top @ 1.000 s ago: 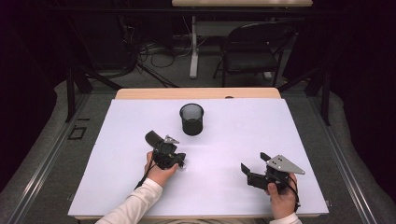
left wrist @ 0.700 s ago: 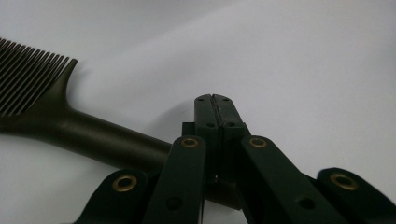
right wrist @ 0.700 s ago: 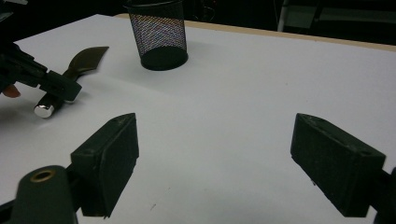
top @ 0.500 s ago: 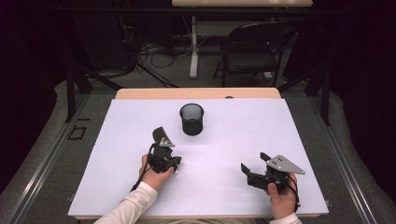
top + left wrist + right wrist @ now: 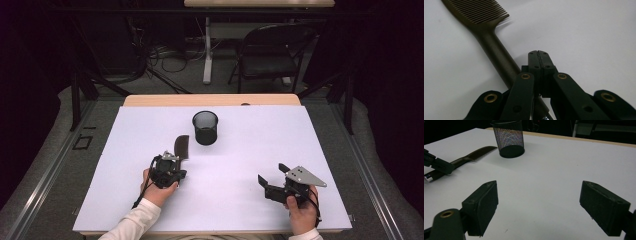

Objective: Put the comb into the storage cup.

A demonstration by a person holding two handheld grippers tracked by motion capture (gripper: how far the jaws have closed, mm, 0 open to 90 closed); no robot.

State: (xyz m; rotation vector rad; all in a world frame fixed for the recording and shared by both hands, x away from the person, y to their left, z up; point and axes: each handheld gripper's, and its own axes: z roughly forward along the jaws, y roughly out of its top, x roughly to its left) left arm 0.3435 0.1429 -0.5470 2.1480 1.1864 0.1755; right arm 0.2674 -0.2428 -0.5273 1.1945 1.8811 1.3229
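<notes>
**Counting one comb, one mesh cup, two claws**

Lying flat on the white tabletop (image 5: 300, 130) is a single dark comb (image 5: 181, 147), its toothed head pointing toward the far edge and its handle running back under the left claw (image 5: 172, 159). One black mesh cup (image 5: 205, 127) stands upright just beyond and to the right of the comb's head, near it but not touching.

In the left gripper view the left claw (image 5: 539, 53) has its two jaws pressed together, tip against tip, nothing between them. The comb (image 5: 491, 42) passes beside and beneath those closed jaws on their left side, its handle disappearing under the linkage; whether the claw's underside touches the handle cannot be told.

At the near right of the tabletop, well apart from comb and cup, the right claw (image 5: 271, 180) is held in the person's right hand. In the right gripper view its jaws stand wide apart over bare tabletop, holding and touching nothing.
</notes>
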